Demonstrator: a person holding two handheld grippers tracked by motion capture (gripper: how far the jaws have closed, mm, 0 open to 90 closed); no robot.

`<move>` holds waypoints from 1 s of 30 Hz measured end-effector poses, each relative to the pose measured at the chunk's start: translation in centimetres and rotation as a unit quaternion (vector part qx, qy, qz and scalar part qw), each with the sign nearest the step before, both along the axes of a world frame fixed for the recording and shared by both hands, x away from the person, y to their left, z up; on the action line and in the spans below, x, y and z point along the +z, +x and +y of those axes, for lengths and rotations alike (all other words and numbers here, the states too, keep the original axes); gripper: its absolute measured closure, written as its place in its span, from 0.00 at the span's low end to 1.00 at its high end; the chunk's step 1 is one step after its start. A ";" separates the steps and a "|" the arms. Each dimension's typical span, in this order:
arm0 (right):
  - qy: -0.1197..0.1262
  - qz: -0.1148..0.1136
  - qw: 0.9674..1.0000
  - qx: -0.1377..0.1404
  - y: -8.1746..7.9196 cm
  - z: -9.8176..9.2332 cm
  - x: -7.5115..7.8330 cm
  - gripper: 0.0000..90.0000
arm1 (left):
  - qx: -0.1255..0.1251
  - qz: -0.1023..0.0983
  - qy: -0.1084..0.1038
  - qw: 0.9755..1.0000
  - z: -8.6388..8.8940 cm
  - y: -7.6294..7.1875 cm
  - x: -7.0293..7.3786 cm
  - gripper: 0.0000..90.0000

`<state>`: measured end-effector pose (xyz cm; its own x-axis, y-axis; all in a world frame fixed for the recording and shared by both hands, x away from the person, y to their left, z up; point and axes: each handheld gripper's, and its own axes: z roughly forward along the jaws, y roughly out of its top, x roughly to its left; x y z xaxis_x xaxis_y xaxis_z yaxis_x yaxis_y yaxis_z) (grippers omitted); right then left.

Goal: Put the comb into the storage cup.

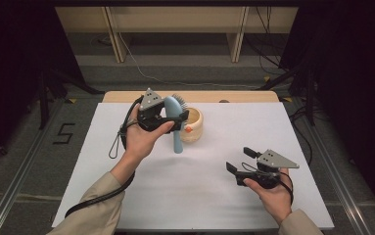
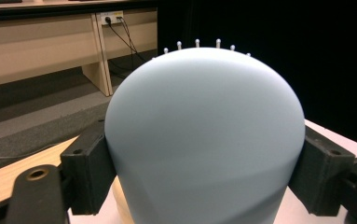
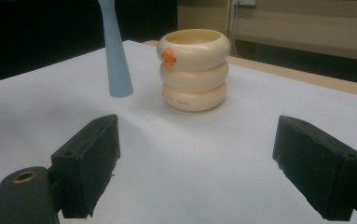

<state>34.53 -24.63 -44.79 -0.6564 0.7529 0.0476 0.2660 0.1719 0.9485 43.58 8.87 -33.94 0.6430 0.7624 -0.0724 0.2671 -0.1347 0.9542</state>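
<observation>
My left gripper [image 1: 175,119] is shut on the head of a light blue hairbrush [image 1: 175,122], held above the table with its handle hanging down. In the left gripper view the brush's smooth back [image 2: 204,135] sits between both black pads [image 2: 90,172], white bristle tips showing over its top. A cream ribbed cup [image 1: 193,125] with a small orange knob stands just right of the brush. My right gripper [image 1: 239,159] is open at the front right of the table, aimed at the cup [image 3: 195,74], nothing between its pads [image 3: 90,163]. The brush handle [image 3: 114,56] hangs left of the cup.
A white sheet [image 1: 234,196] covers the wooden table [image 1: 126,96]. Beyond the far edge are wooden furniture legs [image 1: 114,34] and cables on the grey floor. Dark stands rise on either side.
</observation>
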 end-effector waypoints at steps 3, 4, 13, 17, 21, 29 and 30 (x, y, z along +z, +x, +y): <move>-0.001 0.000 1.000 -0.005 -0.1 -0.3 0.0 0.17 | 0.000 -0.001 0.000 1.000 -0.1 0.0 0.0 0.21; -0.002 -0.001 1.000 -0.005 -0.1 -0.4 0.0 0.17 | 0.000 -0.002 -0.001 1.000 -0.1 0.0 0.1 0.21; -0.002 0.002 1.000 -0.013 -0.2 -1.0 -0.1 0.17 | 0.005 -0.006 -0.003 1.000 -0.2 0.1 0.5 0.21; 0.000 0.002 1.000 -0.016 -0.2 -1.1 -0.2 0.17 | 0.013 -0.007 -0.004 1.000 -0.2 0.1 0.5 0.21; -0.001 0.002 1.000 -0.018 -0.2 -1.2 -0.2 0.17 | 0.023 -0.011 -0.005 1.000 -0.2 0.3 0.6 0.21; 0.000 0.005 1.000 -0.018 -0.2 -1.2 -0.3 0.17 | 0.035 -0.018 -0.006 0.999 -0.2 0.3 0.9 0.21; 0.000 0.005 1.000 -0.018 -0.2 -1.2 -0.3 0.17 | 0.036 -0.019 -0.006 0.999 -0.2 0.3 0.9 0.21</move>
